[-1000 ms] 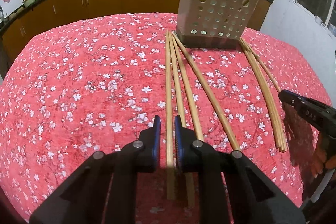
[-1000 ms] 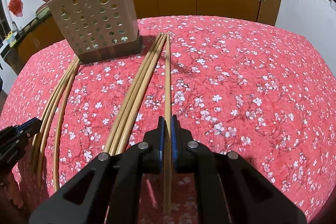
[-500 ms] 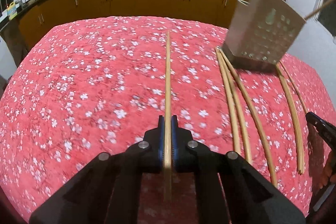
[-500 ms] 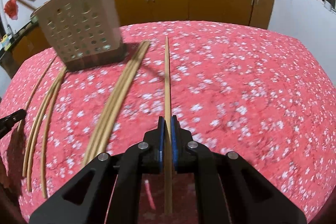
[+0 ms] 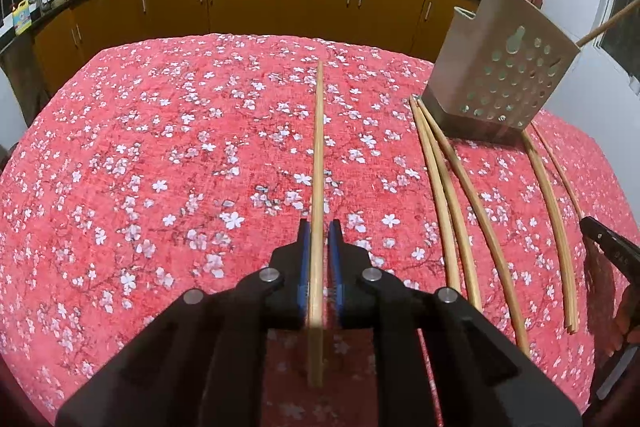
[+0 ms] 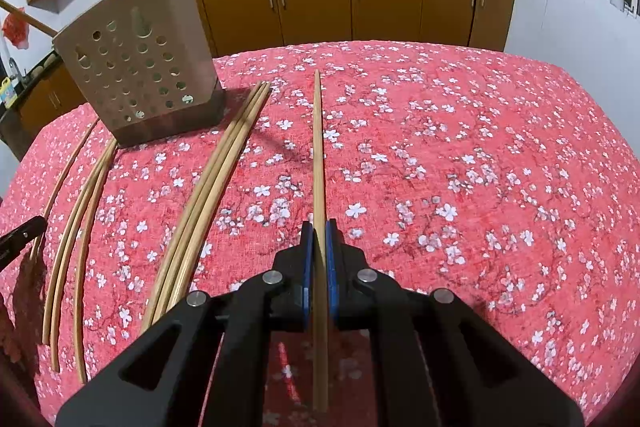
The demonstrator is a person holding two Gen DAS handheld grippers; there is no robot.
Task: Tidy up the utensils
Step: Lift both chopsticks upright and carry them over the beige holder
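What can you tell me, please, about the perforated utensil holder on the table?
The utensil holder is a beige, plastic-looking box that widens toward the top, its front wall pierced with round holes and a few keyhole slots. It stands upright on a dark base on the red floral tablecloth. Two wooden sticks already stand in it and poke out of the top. Loose chopsticks lie with their tips near its base.

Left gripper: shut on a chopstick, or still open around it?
Shut. The left gripper has both blue pads pressed against the chopstick, which runs straight forward between them.
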